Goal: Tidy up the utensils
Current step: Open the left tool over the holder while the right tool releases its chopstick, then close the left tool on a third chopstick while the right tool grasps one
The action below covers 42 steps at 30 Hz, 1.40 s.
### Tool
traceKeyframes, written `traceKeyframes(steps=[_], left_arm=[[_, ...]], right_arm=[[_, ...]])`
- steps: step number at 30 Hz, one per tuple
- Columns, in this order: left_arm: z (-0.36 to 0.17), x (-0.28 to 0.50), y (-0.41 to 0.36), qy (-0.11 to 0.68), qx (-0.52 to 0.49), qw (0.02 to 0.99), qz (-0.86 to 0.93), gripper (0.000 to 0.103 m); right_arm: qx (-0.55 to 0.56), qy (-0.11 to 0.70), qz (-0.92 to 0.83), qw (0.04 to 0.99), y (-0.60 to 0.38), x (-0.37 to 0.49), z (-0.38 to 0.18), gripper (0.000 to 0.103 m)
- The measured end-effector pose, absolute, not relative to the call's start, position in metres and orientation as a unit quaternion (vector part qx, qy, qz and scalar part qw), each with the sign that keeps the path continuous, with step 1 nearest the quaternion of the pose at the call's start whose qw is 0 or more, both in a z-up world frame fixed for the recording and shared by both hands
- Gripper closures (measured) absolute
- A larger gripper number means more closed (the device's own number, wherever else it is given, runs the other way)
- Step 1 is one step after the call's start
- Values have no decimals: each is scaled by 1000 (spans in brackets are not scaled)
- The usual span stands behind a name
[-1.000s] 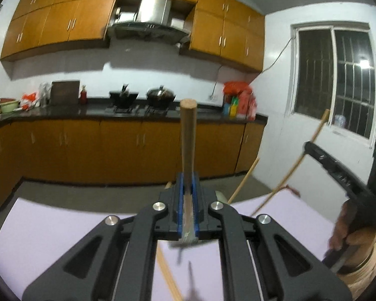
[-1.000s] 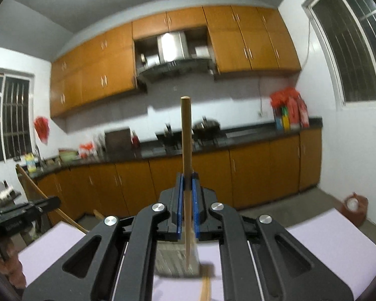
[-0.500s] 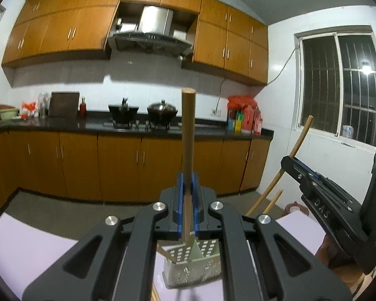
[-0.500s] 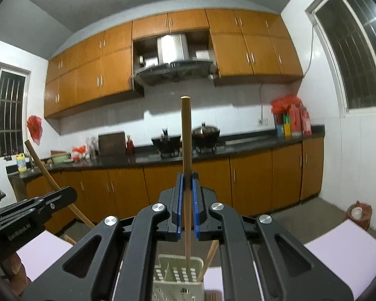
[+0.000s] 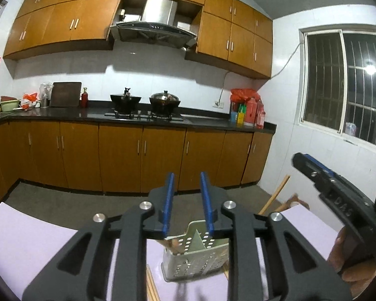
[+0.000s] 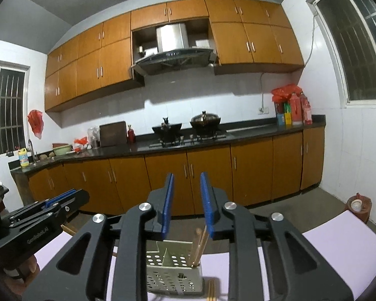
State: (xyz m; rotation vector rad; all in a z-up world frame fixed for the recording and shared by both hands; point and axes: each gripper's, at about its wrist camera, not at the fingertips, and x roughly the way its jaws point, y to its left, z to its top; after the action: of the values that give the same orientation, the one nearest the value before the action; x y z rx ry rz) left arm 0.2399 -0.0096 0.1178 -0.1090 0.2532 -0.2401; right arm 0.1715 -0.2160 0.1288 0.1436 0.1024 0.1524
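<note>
A pale green perforated utensil holder (image 5: 195, 255) stands on the lilac table, just below both grippers; it also shows in the right wrist view (image 6: 174, 268). My left gripper (image 5: 186, 200) is open and empty above the holder's left compartment, where a wooden handle end (image 5: 174, 245) sits. My right gripper (image 6: 186, 200) is open and empty above the holder; wooden chopsticks (image 6: 199, 247) stand in its right compartment. The right gripper also shows at the right of the left wrist view (image 5: 338, 195), and the left gripper at the left of the right wrist view (image 6: 42, 215).
Loose chopsticks (image 5: 151, 286) lie on the lilac table (image 5: 37, 245) in front of the holder; they also show in the right wrist view (image 6: 210, 289). Kitchen cabinets and a stove counter (image 5: 143, 118) stand beyond the table. A small red stool (image 6: 358, 207) is on the floor at right.
Both grippers have opened and let go of their wooden utensils, which have dropped into the holder. Both grippers are now empty above it.
</note>
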Motion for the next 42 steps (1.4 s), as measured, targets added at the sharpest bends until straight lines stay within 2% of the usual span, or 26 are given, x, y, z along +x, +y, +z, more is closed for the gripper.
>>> traceKeyframes(steps=[7, 12, 16, 18, 21, 25, 26, 27, 28, 33, 42], left_arm=[[127, 188, 18, 110, -81, 986, -98, 68], [80, 164, 42, 174, -66, 981, -51, 64], [22, 168, 55, 259, -65, 963, -37, 64], [-8, 169, 59, 299, -67, 951, -32, 66], [-46, 168, 62, 353, -83, 931, -44, 74], [-72, 164, 63, 386, -100, 915, -60, 75], [-76, 162, 61, 391, -102, 912, -66, 77], [-79, 161, 59, 395, -103, 910, -70, 80], [-82, 161, 57, 399, -102, 908, -75, 81], [-89, 160, 46, 410, -91, 902, -95, 86], [-97, 164, 22, 430, -46, 897, -91, 91]], right_arm=[[82, 61, 44, 994, -250, 128, 129, 77], [78, 180, 27, 980, -269, 131, 66, 76], [81, 322, 55, 942, -262, 144, -15, 77], [81, 371, 70, 922, -254, 146, -47, 82], [73, 409, 81, 906, -242, 147, -76, 82], [57, 424, 75, 901, -236, 149, -90, 83], [51, 421, 74, 903, -233, 146, -92, 85], [38, 420, 69, 904, -232, 146, -91, 94], [30, 418, 59, 906, -234, 145, -92, 95], [62, 413, -2, 909, -265, 148, -91, 95], [61, 414, 0, 908, -270, 145, -91, 95]])
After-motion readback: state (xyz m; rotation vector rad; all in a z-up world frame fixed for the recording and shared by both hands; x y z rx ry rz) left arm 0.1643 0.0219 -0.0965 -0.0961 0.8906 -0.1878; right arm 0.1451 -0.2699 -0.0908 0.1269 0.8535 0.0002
